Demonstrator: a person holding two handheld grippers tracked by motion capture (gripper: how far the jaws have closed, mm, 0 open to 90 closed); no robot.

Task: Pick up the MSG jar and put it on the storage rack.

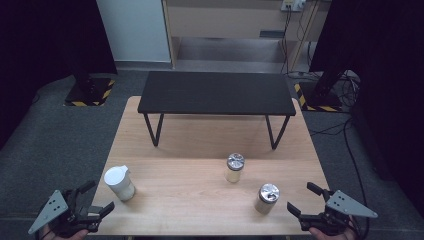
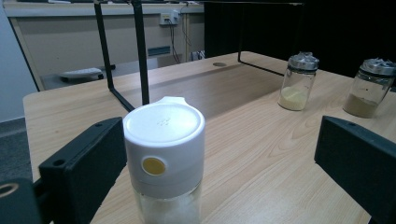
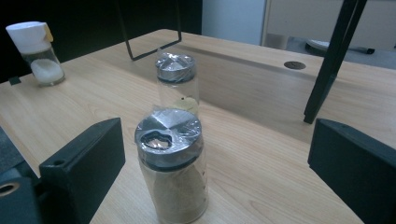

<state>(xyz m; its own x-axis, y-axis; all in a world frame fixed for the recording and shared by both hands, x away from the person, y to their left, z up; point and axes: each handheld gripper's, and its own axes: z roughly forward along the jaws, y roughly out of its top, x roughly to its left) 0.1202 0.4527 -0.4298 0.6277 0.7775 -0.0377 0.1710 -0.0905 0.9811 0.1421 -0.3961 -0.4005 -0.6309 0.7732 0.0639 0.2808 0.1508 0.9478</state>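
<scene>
A white-lidded shaker [image 1: 119, 183] with white grains stands at the table's front left; in the left gripper view the shaker [image 2: 164, 158] rises just ahead of my wide jaws. My left gripper [image 1: 96, 198] is open, a little short of it. A metal-capped jar of brown powder [image 1: 266, 198] stands at the front right, and the same jar [image 3: 173, 168] fills the space ahead of my right gripper's jaws. My right gripper [image 1: 302, 199] is open beside it, not touching. A second metal-capped jar with yellow powder [image 1: 234, 167] stands near the table's middle.
A low black bench [image 1: 217, 93] on thin metal legs stands on the far half of the wooden table [image 1: 185, 150]. Grey carpet surrounds the table. Stands with striped bases [image 1: 90, 92] flank it farther back.
</scene>
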